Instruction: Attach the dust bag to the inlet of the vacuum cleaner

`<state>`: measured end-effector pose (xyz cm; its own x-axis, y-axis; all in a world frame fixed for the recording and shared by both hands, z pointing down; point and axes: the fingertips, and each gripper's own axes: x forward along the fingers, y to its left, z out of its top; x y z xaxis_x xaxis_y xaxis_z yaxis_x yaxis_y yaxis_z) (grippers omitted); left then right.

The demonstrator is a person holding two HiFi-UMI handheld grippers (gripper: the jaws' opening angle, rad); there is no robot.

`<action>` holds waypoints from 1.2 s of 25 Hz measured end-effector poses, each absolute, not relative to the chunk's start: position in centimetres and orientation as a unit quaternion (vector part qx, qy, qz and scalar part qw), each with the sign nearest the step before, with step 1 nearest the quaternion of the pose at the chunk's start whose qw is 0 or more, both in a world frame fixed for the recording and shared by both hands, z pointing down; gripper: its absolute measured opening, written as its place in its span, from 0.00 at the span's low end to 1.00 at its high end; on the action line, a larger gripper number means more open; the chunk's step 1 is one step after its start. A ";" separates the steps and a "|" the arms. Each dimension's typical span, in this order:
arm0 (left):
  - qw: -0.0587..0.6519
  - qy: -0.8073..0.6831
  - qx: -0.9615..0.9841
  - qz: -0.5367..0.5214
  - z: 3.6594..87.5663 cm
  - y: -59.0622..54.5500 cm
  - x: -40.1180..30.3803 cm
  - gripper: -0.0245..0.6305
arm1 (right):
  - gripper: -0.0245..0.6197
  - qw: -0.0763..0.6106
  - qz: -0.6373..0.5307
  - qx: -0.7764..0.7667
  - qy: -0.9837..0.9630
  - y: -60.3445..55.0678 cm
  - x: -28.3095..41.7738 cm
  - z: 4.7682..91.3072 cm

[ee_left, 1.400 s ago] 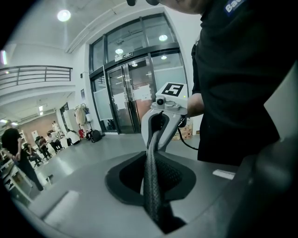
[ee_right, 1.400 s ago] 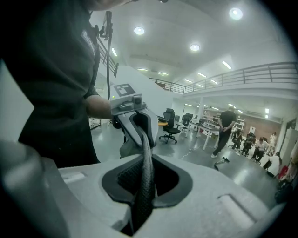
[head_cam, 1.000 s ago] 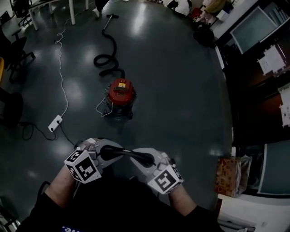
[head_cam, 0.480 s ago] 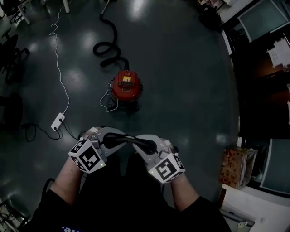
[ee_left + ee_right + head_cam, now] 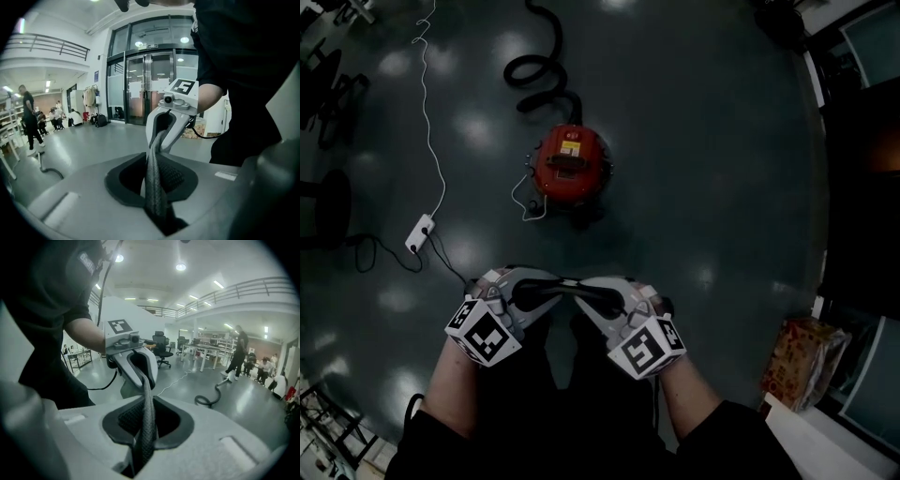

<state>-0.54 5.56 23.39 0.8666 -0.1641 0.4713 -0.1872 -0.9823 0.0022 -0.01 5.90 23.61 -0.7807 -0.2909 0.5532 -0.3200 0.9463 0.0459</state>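
Observation:
The red vacuum cleaner (image 5: 570,167) stands on the dark floor ahead, its black hose (image 5: 534,70) coiling away behind it. Low in the head view my left gripper (image 5: 551,286) and right gripper (image 5: 592,289) meet tip to tip. A dark woven strip of the dust bag (image 5: 572,284) is stretched between them. In the left gripper view the fabric (image 5: 154,178) runs from my own jaws up to the right gripper (image 5: 171,117). The right gripper view shows the same fabric (image 5: 147,413) reaching the left gripper (image 5: 133,357). Both grippers are shut on it. The rest of the bag is hidden.
A white power strip (image 5: 419,233) with a white cord (image 5: 431,103) lies on the floor to the left. A printed box (image 5: 806,361) sits at the right near dark shelving. Chairs (image 5: 323,202) stand at the far left. People (image 5: 29,119) and desks show far off.
The vacuum cleaner has drawn nearer and looks larger in the head view. Both grippers stay joined on the fabric strip and sit a little higher in the picture.

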 end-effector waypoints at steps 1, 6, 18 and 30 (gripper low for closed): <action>0.031 -0.095 0.965 0.241 24.9 5.1 -0.2 0.12 | 0.10 0.290 0.027 0.156 -0.944 5.4 0.4 25.1; 0.048 -0.093 0.964 0.244 33.3 3.2 0.8 0.12 | 0.10 0.300 0.047 0.151 -0.941 3.3 1.1 32.9; 0.050 -0.126 0.963 0.234 52.8 -1.4 2.5 0.13 | 0.10 0.294 0.060 0.150 -0.942 -1.3 2.4 53.0; 0.047 -0.124 0.965 0.224 61.6 -2.6 3.8 0.13 | 0.10 0.337 0.033 0.140 -0.931 -2.7 3.6 61.6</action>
